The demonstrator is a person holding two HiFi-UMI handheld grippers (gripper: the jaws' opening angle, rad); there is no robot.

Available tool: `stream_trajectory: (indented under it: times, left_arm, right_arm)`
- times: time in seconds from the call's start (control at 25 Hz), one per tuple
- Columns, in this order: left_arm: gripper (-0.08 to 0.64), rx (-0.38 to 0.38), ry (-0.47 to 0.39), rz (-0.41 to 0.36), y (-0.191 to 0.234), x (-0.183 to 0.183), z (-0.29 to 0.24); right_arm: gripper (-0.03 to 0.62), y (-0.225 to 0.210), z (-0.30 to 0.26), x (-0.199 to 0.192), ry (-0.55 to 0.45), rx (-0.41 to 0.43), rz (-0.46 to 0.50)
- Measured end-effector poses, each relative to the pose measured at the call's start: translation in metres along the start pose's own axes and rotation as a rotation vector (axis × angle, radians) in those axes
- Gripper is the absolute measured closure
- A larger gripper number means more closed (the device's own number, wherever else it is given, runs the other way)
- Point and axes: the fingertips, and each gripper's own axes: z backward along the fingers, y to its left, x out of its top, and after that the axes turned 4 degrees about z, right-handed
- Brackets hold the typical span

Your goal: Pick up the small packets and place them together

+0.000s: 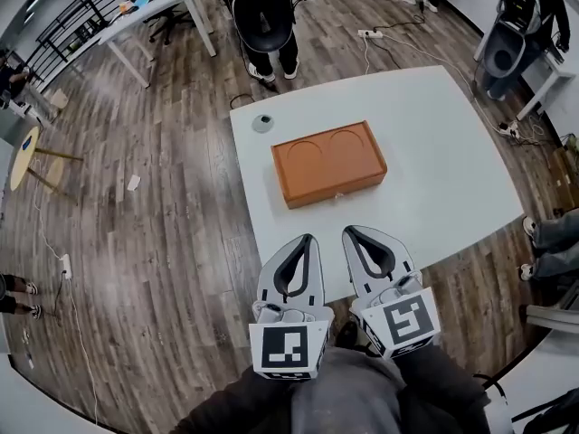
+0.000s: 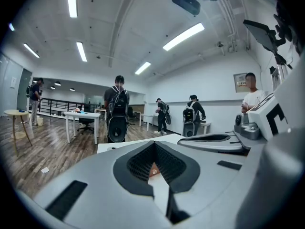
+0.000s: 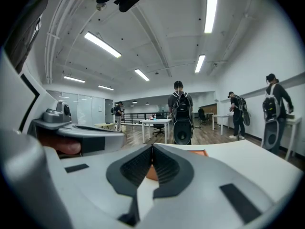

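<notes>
No small packets show in any view. An orange rectangular box [image 1: 328, 163] with two round hollows in its top lies in the middle of the white table [image 1: 434, 152]. My left gripper [image 1: 308, 240] and right gripper [image 1: 349, 232] hang side by side over the table's near edge, pointing at the box and short of it. Each has its jaws shut with nothing between them. In the left gripper view the left gripper [image 2: 154, 143] frames a sliver of the orange box [image 2: 153, 171]. In the right gripper view the right gripper [image 3: 152, 147] does the same with the box [image 3: 151, 173].
A small grey round disc [image 1: 262, 122] lies near the table's far left corner. A person with a black backpack [image 1: 264, 16] stands past the far edge. A white desk [image 1: 149, 12] and a yellow round side table [image 1: 25, 156] stand at the left. Someone's legs [image 1: 552, 242] are at the right.
</notes>
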Motion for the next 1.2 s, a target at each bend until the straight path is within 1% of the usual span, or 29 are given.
stream_trajectory:
  times: [0.28,0.52,0.84,1.0,1.2]
  left_arm:
    - [0.565,-0.022,-0.016,0.023,0.026,0.009,-0.019]
    - [0.565,-0.017,-0.031,0.01,0.028,0.023,-0.031]
    - [0.565,0.052,-0.057,0.002,0.036,0.034,-0.052]
    - [0.565,0.064,-0.058,0.0,0.036,0.033,-0.059]
    - [0.565,0.07,-0.022,-0.003,0.039,0.018,-0.062]
  right_arm:
    - [0.588,-0.003,-0.028,0.01,0.004,-0.033,0.022]
    - [0.588,-0.02,-0.036,0.034,-0.037,-0.053,0.046]
    - [0.588,-0.036,-0.057,0.04,-0.055,0.003,0.058]
    - [0.588,-0.041,-0.06,0.033,-0.046,0.016,0.052]
    - [0.588,-0.041,-0.065,0.011,-0.028,0.022,0.019]
